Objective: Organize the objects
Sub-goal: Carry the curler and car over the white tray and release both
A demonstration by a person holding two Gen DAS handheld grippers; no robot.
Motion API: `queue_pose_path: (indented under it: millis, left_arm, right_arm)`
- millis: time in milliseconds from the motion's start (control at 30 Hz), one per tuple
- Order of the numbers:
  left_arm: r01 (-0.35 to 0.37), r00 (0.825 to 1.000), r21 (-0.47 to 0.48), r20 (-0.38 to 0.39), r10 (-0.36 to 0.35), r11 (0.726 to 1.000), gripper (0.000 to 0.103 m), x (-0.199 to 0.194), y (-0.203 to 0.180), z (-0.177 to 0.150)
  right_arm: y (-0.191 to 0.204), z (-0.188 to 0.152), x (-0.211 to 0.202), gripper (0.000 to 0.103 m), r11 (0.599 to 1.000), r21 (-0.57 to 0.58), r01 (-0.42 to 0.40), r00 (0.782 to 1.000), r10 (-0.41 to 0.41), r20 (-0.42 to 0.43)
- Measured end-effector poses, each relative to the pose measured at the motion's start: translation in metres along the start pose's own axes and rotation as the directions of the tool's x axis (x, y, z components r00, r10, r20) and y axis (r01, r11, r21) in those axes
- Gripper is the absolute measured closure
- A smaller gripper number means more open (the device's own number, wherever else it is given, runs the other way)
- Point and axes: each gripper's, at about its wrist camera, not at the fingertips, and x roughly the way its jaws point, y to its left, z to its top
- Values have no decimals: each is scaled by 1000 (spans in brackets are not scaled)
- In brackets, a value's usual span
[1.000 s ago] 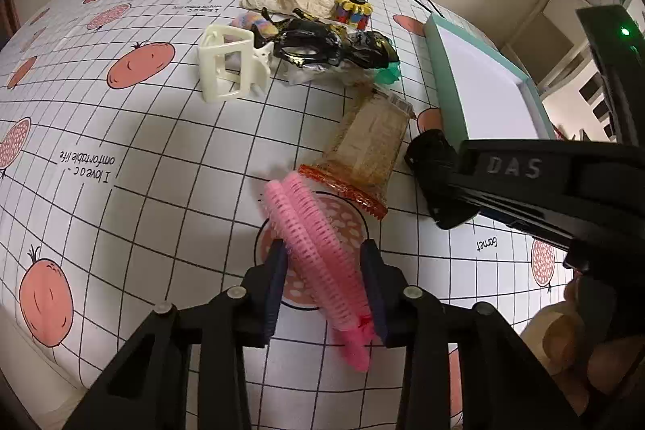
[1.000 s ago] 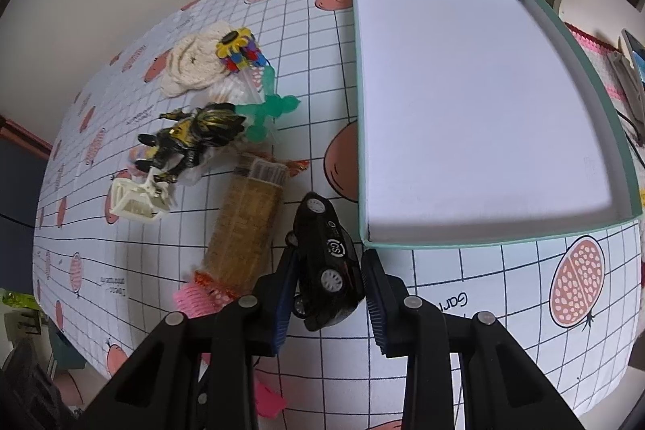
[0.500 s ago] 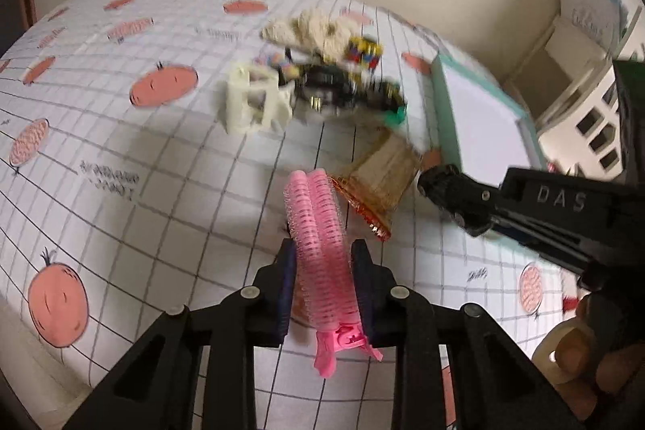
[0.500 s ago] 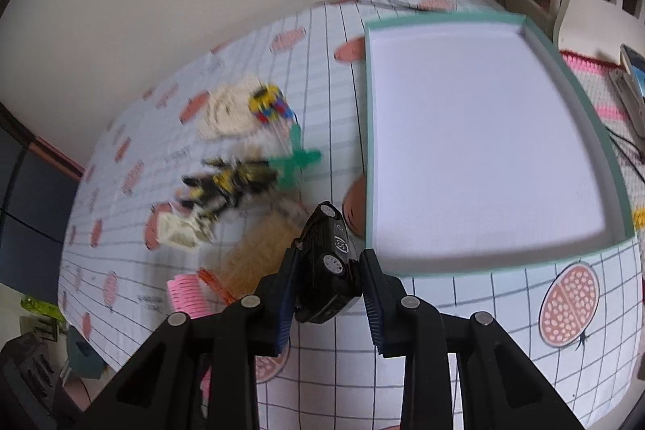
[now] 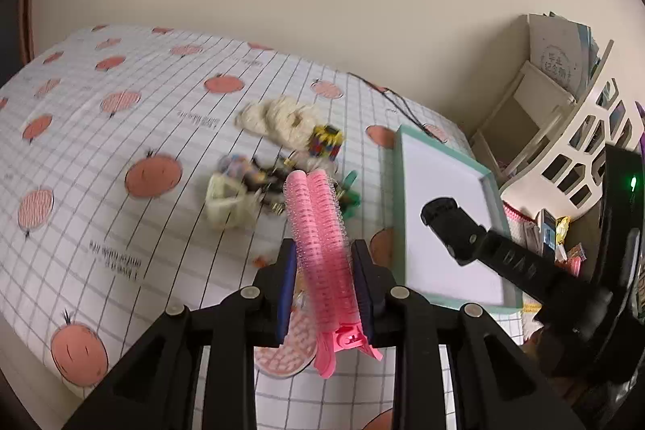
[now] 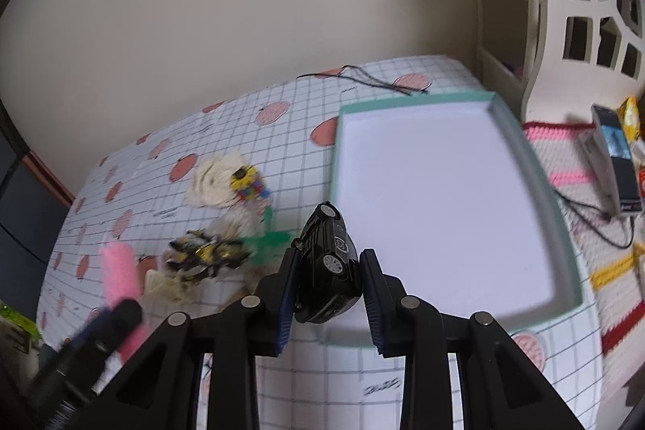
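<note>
Lifting off the tablecloth (image 5: 121, 156): pink hair roller (image 5: 318, 236), black toy car (image 6: 328, 264).

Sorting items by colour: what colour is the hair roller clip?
Pink, the roller clip shows best in the left wrist view.

On the worktop (image 6: 306, 385) the tray (image 6: 564, 236) lies to the right, with a pile of small things (image 6: 217, 228) on its left. Behind the tray lies a cord (image 6: 363, 77); a shelf unit (image 6: 564, 27) stands right of it.
</note>
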Motion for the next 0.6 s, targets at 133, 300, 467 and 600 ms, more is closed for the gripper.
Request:
queue_pose_path:
  millis: [133, 300, 467, 600]
  left_arm:
    - [10, 1000, 40, 22, -11, 999, 75, 1, -18, 19]
    - [20, 999, 77, 39, -23, 997, 75, 13, -42, 38]
    - [44, 998, 106, 31, -47, 993, 75, 35, -63, 51]
    - [71, 997, 140, 33, -76, 988, 75, 53, -82, 58]
  right_arm:
    - [-11, 12, 3, 71, 999, 0, 48, 999, -48, 22]
    - [-31, 29, 10, 71, 996, 2, 92, 995, -93, 27]
    - [-54, 41, 22, 71, 991, 15, 130, 991, -130, 23]
    - [-69, 49, 40, 71, 989, 20, 149, 989, -149, 7]
